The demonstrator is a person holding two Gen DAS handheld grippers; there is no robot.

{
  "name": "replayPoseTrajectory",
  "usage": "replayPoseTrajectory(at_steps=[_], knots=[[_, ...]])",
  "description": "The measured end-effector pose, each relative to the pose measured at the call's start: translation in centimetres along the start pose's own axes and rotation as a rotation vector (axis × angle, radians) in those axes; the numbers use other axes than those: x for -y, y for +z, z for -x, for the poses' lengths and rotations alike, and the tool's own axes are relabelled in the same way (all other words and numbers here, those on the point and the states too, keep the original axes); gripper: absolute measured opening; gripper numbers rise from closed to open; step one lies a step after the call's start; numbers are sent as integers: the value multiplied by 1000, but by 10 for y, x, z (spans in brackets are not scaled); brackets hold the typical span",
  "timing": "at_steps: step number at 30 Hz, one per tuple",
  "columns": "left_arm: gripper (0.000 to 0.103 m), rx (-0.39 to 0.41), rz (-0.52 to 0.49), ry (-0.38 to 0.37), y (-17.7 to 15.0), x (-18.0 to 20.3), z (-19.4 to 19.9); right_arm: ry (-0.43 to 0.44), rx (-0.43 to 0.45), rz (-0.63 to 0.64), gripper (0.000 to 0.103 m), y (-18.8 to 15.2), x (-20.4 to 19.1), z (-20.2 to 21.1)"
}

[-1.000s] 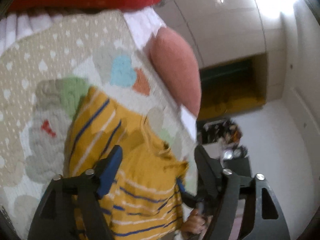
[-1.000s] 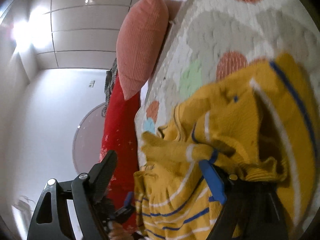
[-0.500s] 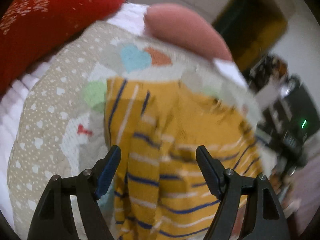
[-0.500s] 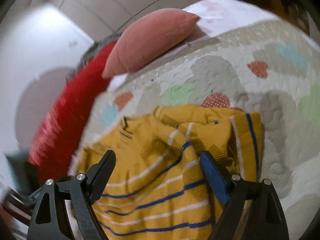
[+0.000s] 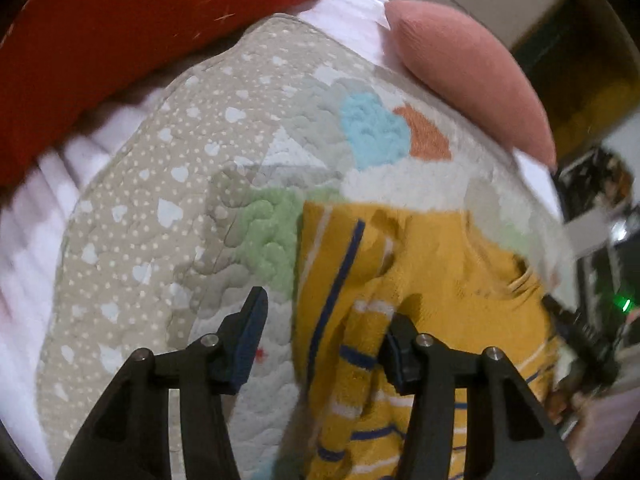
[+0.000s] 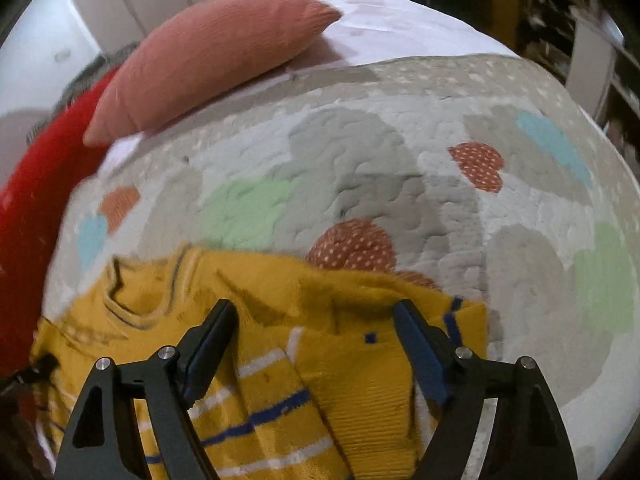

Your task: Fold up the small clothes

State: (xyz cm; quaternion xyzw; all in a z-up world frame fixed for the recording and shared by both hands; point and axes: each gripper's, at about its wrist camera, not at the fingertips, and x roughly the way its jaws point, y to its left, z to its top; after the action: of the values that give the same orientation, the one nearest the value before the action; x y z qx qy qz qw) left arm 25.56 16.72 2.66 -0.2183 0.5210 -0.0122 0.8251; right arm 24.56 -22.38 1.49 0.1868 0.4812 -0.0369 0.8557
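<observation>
1. I see the yellow striped sweater (image 6: 280, 320) lying rumpled on the patchwork quilt (image 6: 360, 168).
2. My left gripper (image 5: 324, 320) is closing, its jaws straddling the sweater's edge without pinching it.
3. My right gripper (image 6: 316, 316) is closing too but still wide, empty above the sweater.

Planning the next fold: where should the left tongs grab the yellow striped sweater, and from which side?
Grip the folded-in sleeve of the yellow striped sweater from above at its outer edge by the quilt. That edge lies raised between the closing left tongs.
</observation>
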Motion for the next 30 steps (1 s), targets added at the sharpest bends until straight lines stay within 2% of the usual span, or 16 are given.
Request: replayPoseTrajectory(at_steps=[3,6,8,11,16,17,18,19,20,21,22,23,27,30], knots=[[51,44,-62,1,-11,8,18,30,59,-25,86,-3,14,25],[54,47,-102,-11,-30,12,32,62,83,-6,86,-15,29,53],[63,50,-104,-45,-46,6,44,98,82,10,86,-32,40,72],[70,47,-131,-96,-73,1,54,158,54,29,86,-71,54,97],[71,-26,-226,-120,-125,-1,44,269,14,21,86,-135,72,115],[61,-52,-237,-114,-136,-2,37,294,6,20,85,-146,72,115],[52,-51,-253,-87,-141,-1,35,313,-1,18,76,-154,71,113],[36,-47,-276,-63,-142,0,35,333,-13,10,49,-161,69,110],[18,-55,-288,-71,-142,1,37,359,-39,-4,38,-166,68,104],[15,-71,-283,-84,-137,1,41,370,-57,-22,30,-169,67,100],[12,-55,-287,-37,-129,3,48,370,-56,-33,25,-169,67,99],[12,-27,-306,11,-122,5,56,366,-49,-47,13,-167,69,101],[12,26,-319,76,-102,13,81,281,-10,-102,11,-162,86,114],[26,36,-308,110,-111,14,83,166,-19,-110,11,-171,102,117]])
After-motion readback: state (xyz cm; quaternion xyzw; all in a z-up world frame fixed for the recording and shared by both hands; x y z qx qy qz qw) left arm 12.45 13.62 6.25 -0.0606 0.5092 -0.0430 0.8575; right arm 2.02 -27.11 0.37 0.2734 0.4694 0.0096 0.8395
